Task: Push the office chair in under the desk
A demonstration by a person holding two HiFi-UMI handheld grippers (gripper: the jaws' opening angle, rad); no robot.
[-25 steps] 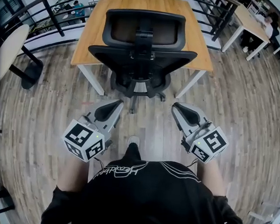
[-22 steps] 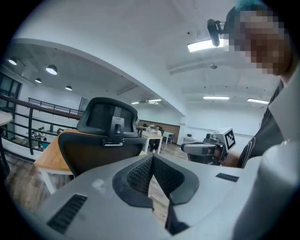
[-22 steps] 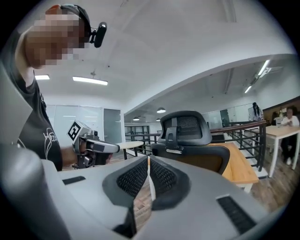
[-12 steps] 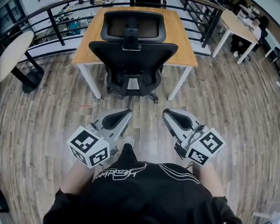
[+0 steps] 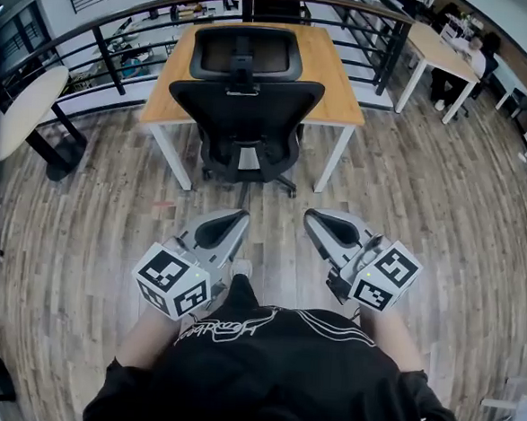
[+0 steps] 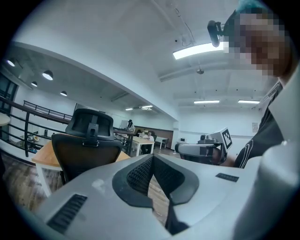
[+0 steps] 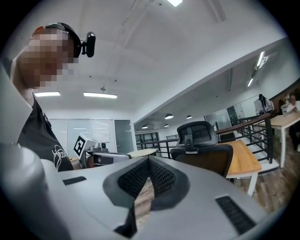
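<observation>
Bare floor (image 5: 275, 242) lies open before the chair (image 5: 246, 96), which stands between the legs of the surface (image 5: 335, 84); a railing (image 5: 109, 59) runs behind

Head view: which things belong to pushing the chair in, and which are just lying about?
Job: office chair, desk, left gripper, right gripper, both shut and empty.
Lying about: round table, railing, far desk, seated person.

Floor (image 5: 443, 218): grey-brown wood planks.
Railing (image 5: 106, 59): black metal, curved, far side.
Side table (image 5: 435, 42): wooden top, white legs, upper right.
Person (image 5: 480, 51): seated there.
Round table (image 5: 23, 107): pale, far left.
</observation>
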